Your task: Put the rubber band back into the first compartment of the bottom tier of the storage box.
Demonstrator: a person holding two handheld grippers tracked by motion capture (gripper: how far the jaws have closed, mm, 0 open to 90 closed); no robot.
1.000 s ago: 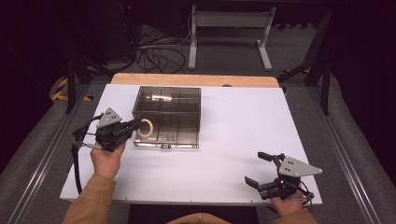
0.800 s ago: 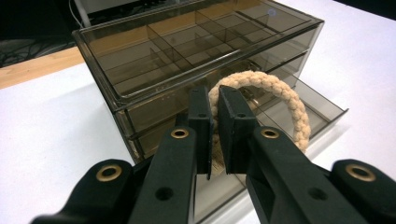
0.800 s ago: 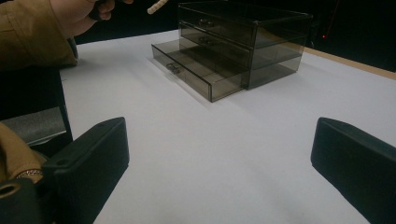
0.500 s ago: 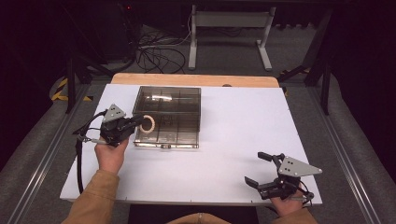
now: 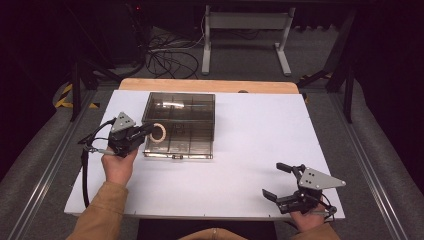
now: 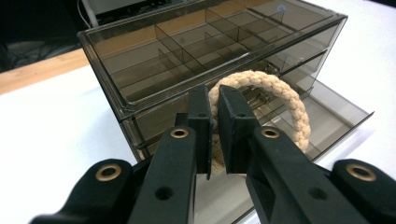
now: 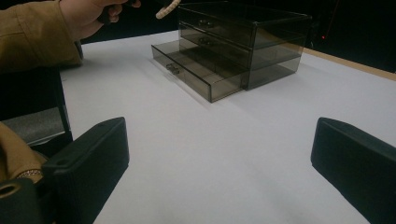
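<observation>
The left gripper (image 6: 215, 100) is clamped on a beige braided rope ring (image 6: 275, 95), carrying it toward the smoked clear drawer organizer (image 5: 180, 120), whose bottom drawer (image 7: 196, 74) stands pulled out. The ring hangs just beyond the jaw tips, above the drawer's left end. Next, I judge, it must be lowered over a compartment and let go. The right gripper (image 5: 286, 186) rests wide open and empty near the table's front edge.

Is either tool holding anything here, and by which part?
The left tool is shut on the rope ring, pinching its cord at one side of the loop. The right tool stands open, holding nothing.
</observation>
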